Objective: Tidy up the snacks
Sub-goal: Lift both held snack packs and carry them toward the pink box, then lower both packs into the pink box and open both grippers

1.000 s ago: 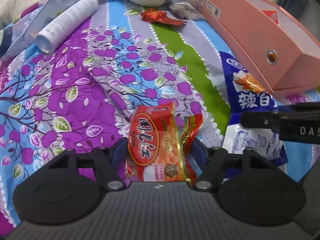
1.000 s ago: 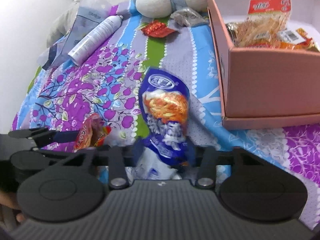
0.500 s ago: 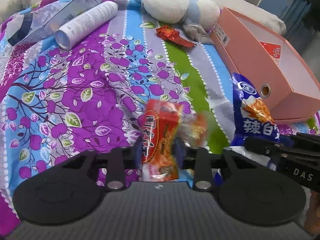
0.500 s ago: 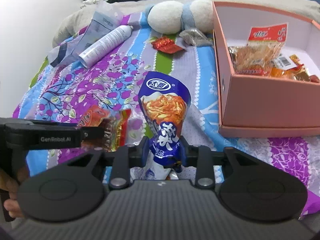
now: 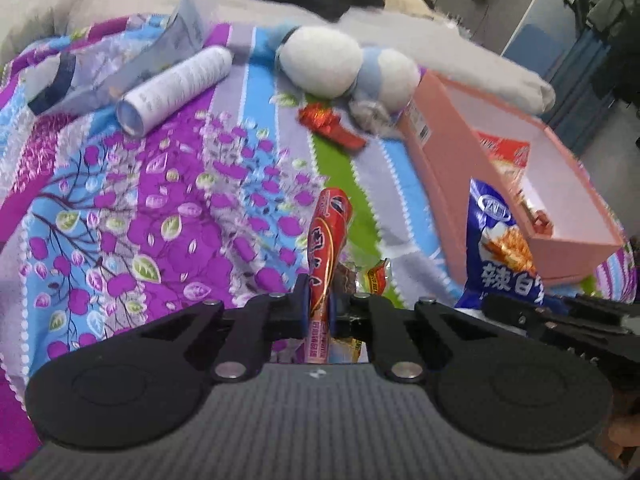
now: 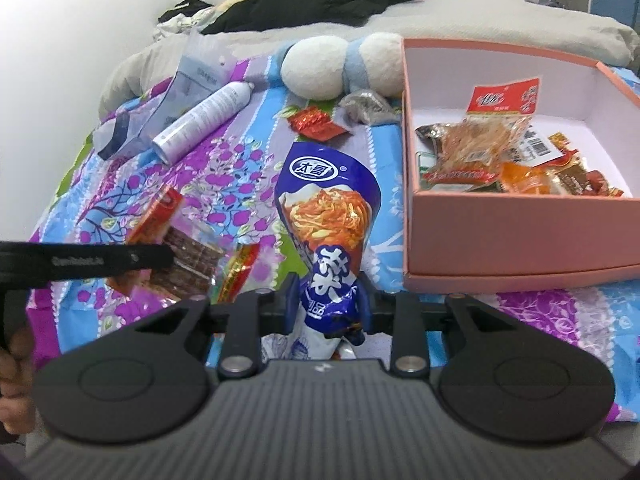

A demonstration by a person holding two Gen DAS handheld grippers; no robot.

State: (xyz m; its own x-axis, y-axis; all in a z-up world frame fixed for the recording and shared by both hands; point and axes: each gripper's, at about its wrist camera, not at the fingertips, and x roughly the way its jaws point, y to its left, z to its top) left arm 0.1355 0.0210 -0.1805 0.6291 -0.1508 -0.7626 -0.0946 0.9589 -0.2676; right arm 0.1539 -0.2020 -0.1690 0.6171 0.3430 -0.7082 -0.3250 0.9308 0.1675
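My left gripper (image 5: 319, 305) has its jaws closing, and the pads press on a red snack pack (image 5: 326, 240) that stands edge-on above the flowered bedspread (image 5: 160, 208). My right gripper (image 6: 328, 304) is shut on the lower end of a blue snack bag (image 6: 328, 208), held upright off the bed. The blue snack bag (image 5: 500, 248) also shows at the right of the left wrist view. The open pink box (image 6: 520, 236) sits just right of the bag with several snack packs inside. In the right wrist view the red snack pack (image 6: 156, 216) hangs at the left.
A small red-yellow packet (image 6: 240, 268) lies under the two grippers. Farther back are a white spray can (image 5: 176, 88), a clear pouch (image 5: 80, 76), a plush toy (image 5: 320, 60), a red wrapper (image 5: 328, 124) and a silver wrapper (image 5: 368, 112). Dark clothes lie behind.
Both grippers have risen from the bedspread with their packs. The left jaws closed in on the red pack, which turned from flat to edge-on. The right jaws narrowed slightly on the blue bag.
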